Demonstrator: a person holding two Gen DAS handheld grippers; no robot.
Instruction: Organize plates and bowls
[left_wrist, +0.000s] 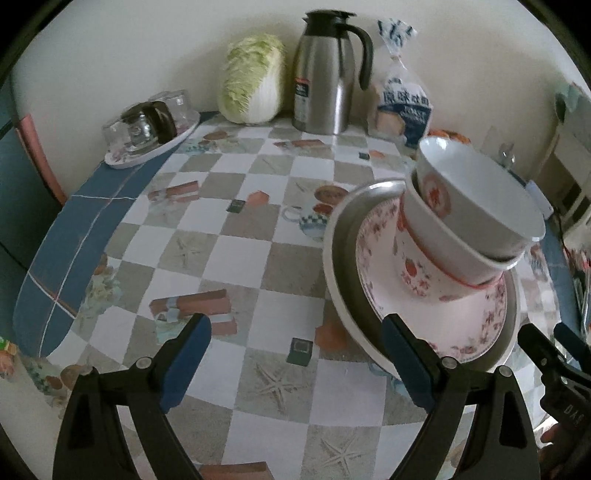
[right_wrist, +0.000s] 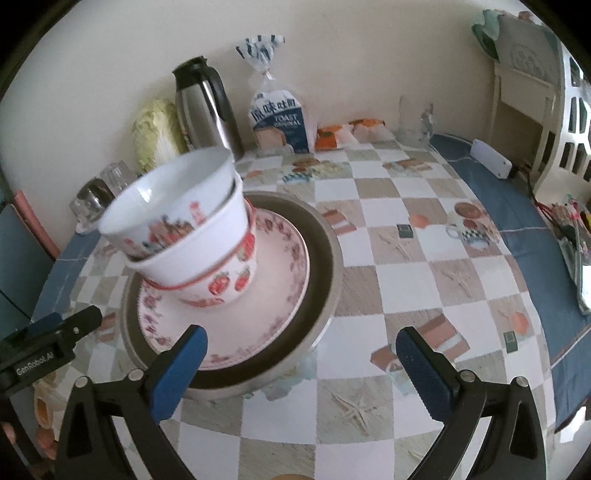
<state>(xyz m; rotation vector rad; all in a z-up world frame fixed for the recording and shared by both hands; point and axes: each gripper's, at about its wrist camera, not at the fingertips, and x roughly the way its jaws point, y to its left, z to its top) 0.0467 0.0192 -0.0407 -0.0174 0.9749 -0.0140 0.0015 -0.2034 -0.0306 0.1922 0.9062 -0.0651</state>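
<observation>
A stack of dishes stands on the checked tablecloth. Lowest is a wide dark plate (left_wrist: 343, 258) (right_wrist: 321, 251) with a cream rim, then a pink floral plate (left_wrist: 461, 325) (right_wrist: 273, 273). On that sit a strawberry bowl (left_wrist: 413, 266) (right_wrist: 229, 284), a plain white bowl (left_wrist: 443, 243) (right_wrist: 195, 258) and a tilted top bowl (left_wrist: 480, 184) (right_wrist: 173, 195). My left gripper (left_wrist: 299, 354) (right_wrist: 70, 319) is open just left of the stack, holding nothing. My right gripper (right_wrist: 303, 369) (left_wrist: 550, 336) is open at the stack's near right, also holding nothing.
Along the back wall stand a napa cabbage (left_wrist: 251, 81), a steel thermos jug (left_wrist: 325, 85) and a bag of toast bread (left_wrist: 402, 107). A tray of upturned glasses (left_wrist: 147, 129) sits back left. A white box (right_wrist: 491, 157) lies at the table's right edge.
</observation>
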